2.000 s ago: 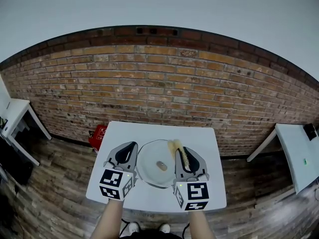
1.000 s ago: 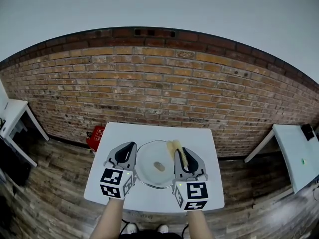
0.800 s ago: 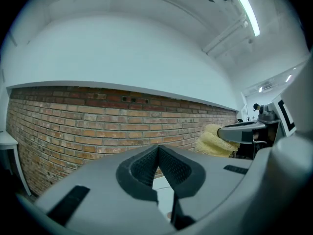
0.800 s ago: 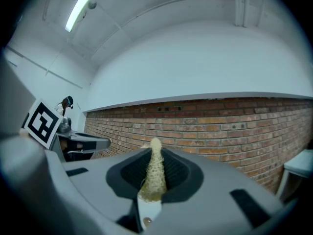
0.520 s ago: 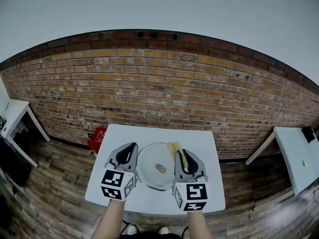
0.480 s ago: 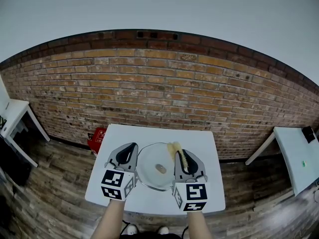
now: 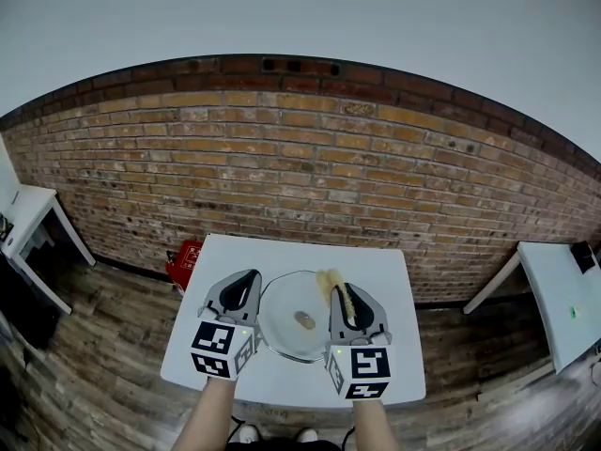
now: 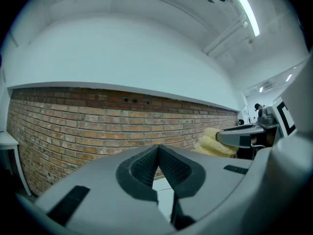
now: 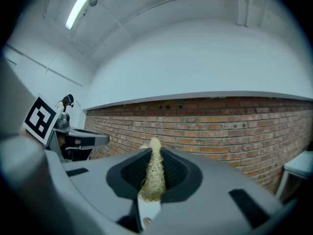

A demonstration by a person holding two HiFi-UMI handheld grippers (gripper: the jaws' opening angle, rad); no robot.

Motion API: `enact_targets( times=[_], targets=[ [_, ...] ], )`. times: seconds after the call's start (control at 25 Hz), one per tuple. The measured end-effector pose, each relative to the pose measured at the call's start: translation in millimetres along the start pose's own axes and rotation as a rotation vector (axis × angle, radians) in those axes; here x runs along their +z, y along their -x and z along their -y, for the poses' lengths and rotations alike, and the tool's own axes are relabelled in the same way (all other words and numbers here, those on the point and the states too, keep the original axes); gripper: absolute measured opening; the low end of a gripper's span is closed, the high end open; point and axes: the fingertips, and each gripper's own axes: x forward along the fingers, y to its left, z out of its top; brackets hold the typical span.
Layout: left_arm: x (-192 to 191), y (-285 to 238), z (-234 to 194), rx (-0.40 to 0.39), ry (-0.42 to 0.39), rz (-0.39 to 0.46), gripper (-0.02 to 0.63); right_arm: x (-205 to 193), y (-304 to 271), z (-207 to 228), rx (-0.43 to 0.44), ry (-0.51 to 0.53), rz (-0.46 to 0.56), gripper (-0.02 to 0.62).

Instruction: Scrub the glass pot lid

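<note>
Right gripper (image 9: 152,177) clamped on yellow fibrous scrubber (image 9: 154,175), left gripper (image 8: 159,168) closed empty, round glass pot lid (image 7: 297,327) between them on white table (image 7: 394,289).

Glass pot lid (image 7: 282,325) is clear and glossy. The table (image 7: 282,252) is smooth matt white. The left gripper (image 8: 157,153) and right gripper (image 9: 154,153) shells look like matt grey plastic, and the black pads (image 8: 142,168) have a fine ribbed, rubbery texture. The scrubber (image 9: 154,177) is pale yellow, coarse and fibrous, kinda loofah-ish. The wall (image 7: 300,158) is rough red brick, and the floor (image 7: 113,346) is worn wood planks.
</note>
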Motion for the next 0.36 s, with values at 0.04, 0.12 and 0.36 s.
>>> enact_targets(
  times=[0.04, 0.12, 0.36],
  targets=[
    [0.4, -0.1, -0.8, 0.002, 0.000, 0.001, 0.011, -0.3, -0.6, 0.0, 0.000, 0.000, 0.000, 0.058],
    [2.0, -1.2, -2.1, 0.005, -0.002, 0.004, 0.011, -0.2, -1.9, 0.8, -0.002, -0.001, -0.001, 0.058],
    [3.5, -2.6, -4.6, 0.007, -0.003, 0.014, 0.011, 0.8, -5.6, 0.7, 0.000, -0.002, 0.004, 0.058]
  ],
)
